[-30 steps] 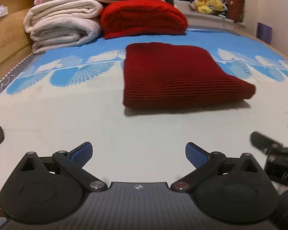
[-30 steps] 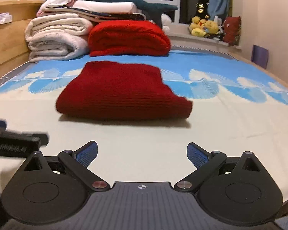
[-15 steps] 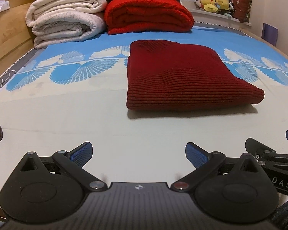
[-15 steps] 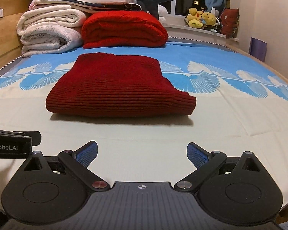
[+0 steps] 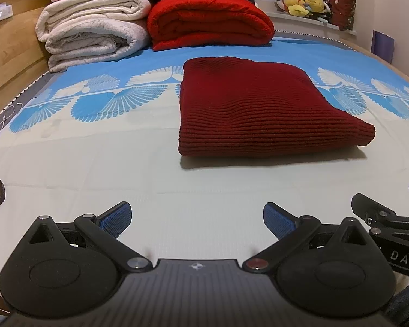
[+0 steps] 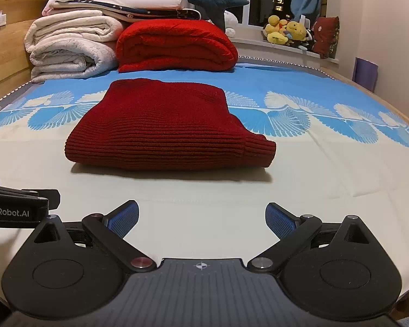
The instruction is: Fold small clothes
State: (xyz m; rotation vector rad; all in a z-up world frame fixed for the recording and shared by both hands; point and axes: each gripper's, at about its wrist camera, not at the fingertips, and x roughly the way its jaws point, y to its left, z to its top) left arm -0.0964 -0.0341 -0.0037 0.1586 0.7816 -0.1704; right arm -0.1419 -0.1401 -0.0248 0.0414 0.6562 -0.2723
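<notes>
- I was working over a bed with a cream sheet printed with a blue fan pattern, a wooden bed frame on the left and a windowsill with yellow plush toys at the far right.
- At the far left of the bed lay a stack of rolled cream blankets, and just beside it a folded bright-red fleece blanket; I judged both were parked at the head end to leave working room.
- In the middle lay the task's thing, a dark-red ribbed knit garment, folded into a neat thick rectangle and flat on the sheet, apart from both claws. To my eye the fold looked finished, with only one cuff-like corner poking out at the near right.
- My left gripper hovered low over the bare sheet short of the garment, its blue pads spread wide, gripping nothing and touching nothing.
- My right gripper was level beside it, likewise spread wide and empty, the garment straight ahead.
- I took both released claws, drawn clear, to mean the piece had been let go.
</notes>
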